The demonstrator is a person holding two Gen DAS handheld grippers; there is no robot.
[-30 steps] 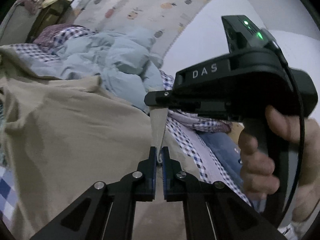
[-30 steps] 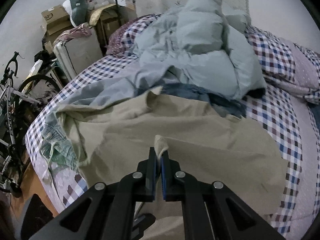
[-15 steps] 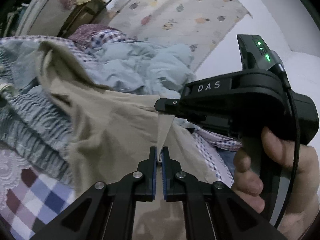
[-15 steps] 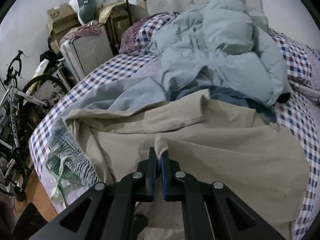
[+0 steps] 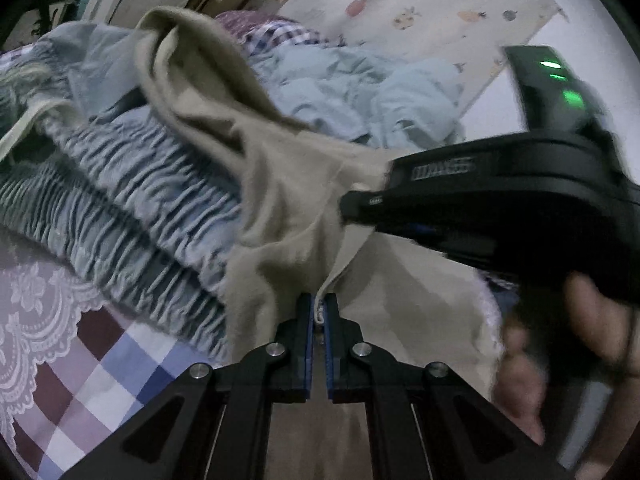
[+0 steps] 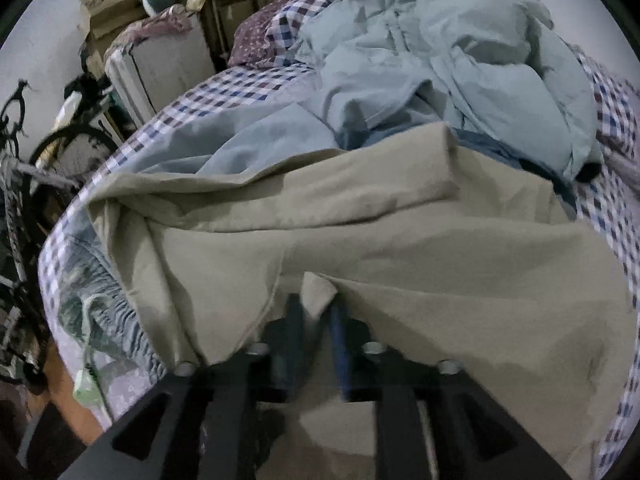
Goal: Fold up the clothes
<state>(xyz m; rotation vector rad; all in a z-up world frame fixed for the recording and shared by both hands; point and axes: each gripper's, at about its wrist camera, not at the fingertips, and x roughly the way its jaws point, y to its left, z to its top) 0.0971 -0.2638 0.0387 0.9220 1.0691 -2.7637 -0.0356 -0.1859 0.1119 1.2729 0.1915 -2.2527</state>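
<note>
1. Beige garment (image 6: 360, 220) spread rumpled over the bed (image 6: 224, 92), partly on a ribbed grey-blue garment (image 5: 132, 200).
2. Left tool (image 5: 319, 312) clamped on its hem.
3. Right tool (image 6: 318, 312) parted, blurred, fabric corner between the fingers; grip unclear.
4. Light blue duvet (image 6: 460, 52) heaped behind.

The right gripper (image 6: 318, 312) has its fingers slightly parted, a corner of the beige garment (image 6: 400, 232) between them. The cloth spreads ahead over the checked bed (image 6: 224, 88), with crumpled pale blue bedding (image 6: 460, 52) beyond.
</note>
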